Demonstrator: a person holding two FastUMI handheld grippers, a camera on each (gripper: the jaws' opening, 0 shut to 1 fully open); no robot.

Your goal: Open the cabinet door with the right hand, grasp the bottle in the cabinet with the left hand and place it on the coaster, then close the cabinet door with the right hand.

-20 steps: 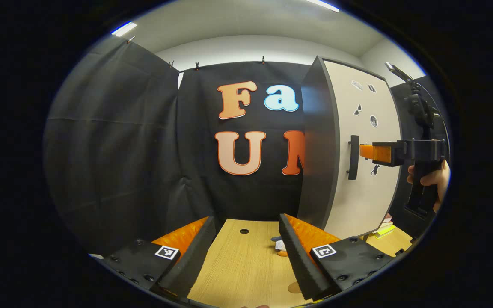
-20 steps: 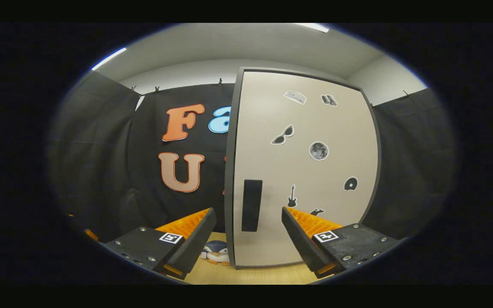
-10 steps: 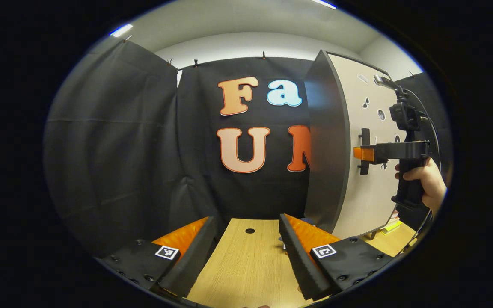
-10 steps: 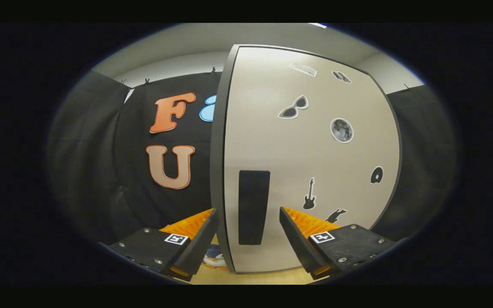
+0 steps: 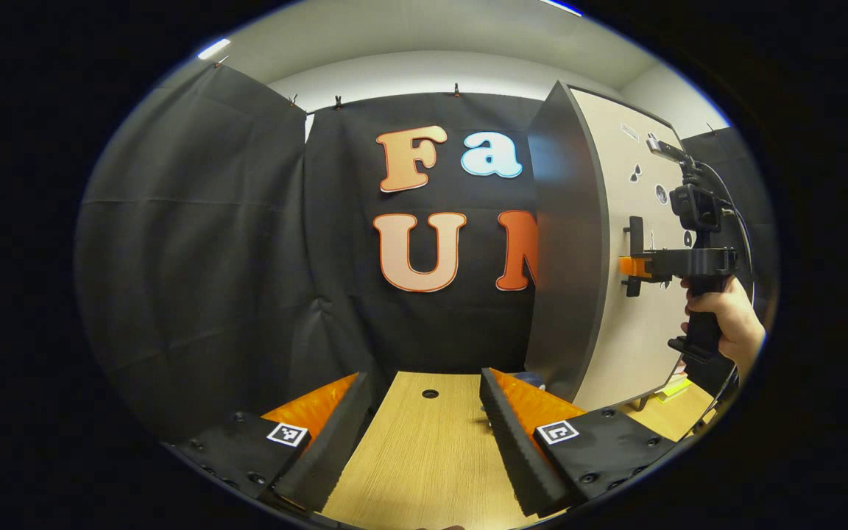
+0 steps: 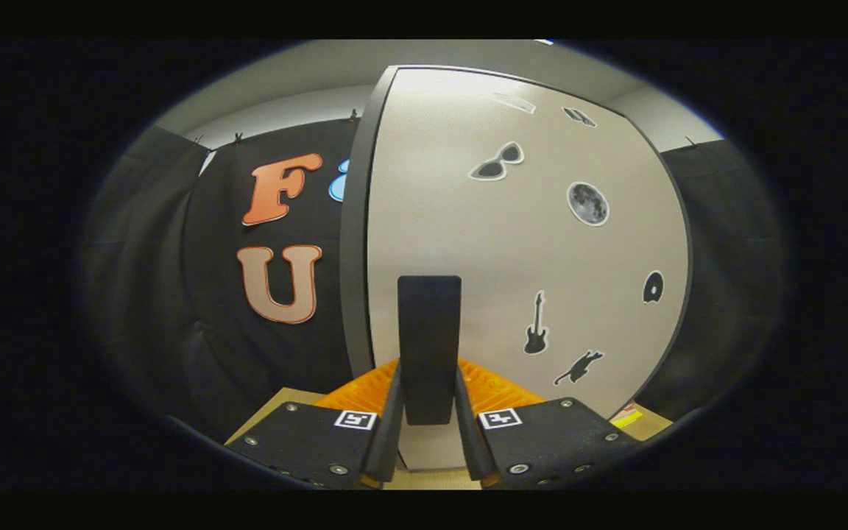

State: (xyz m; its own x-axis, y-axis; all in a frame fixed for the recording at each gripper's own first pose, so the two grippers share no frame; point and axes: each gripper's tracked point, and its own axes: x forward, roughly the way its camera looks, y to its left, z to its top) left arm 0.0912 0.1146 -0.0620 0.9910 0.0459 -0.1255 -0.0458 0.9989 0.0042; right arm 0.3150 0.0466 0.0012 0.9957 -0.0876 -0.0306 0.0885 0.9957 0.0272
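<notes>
Left gripper (image 5: 424, 419): nearest to its own camera, held low over the wooden tabletop (image 5: 424, 449), its two fingers spread wide with nothing between them.
Tabletop: pale wood grain, with a small dark round hole (image 5: 430, 394) toward its far end.
Right gripper (image 6: 428, 419): its fingers are drawn in tight against both sides of the door handle (image 6: 428, 346), clamping it. In the left gripper view the same tool (image 5: 641, 266) shows off to the right, level with the handle, a hand (image 5: 726, 324) wrapped around its grip.
Door handle: a dark upright bar, standing proud of the door near the door's left edge.
Cabinet door (image 6: 527, 258): pale, dark-edged, upright, dotted with small stickers: sunglasses (image 6: 496, 162), a moon (image 6: 587, 203), a guitar (image 6: 535, 333). From the pictures I cannot tell whether it has left the cabinet front.
Cabinet side (image 5: 564, 243): a dark panel, seen edge-on in the left gripper view.
Bottle: hidden, somewhere behind that door; I cannot see it.
Booth wall (image 5: 196, 243): black cloth, farthest back, hung by clips.
</notes>
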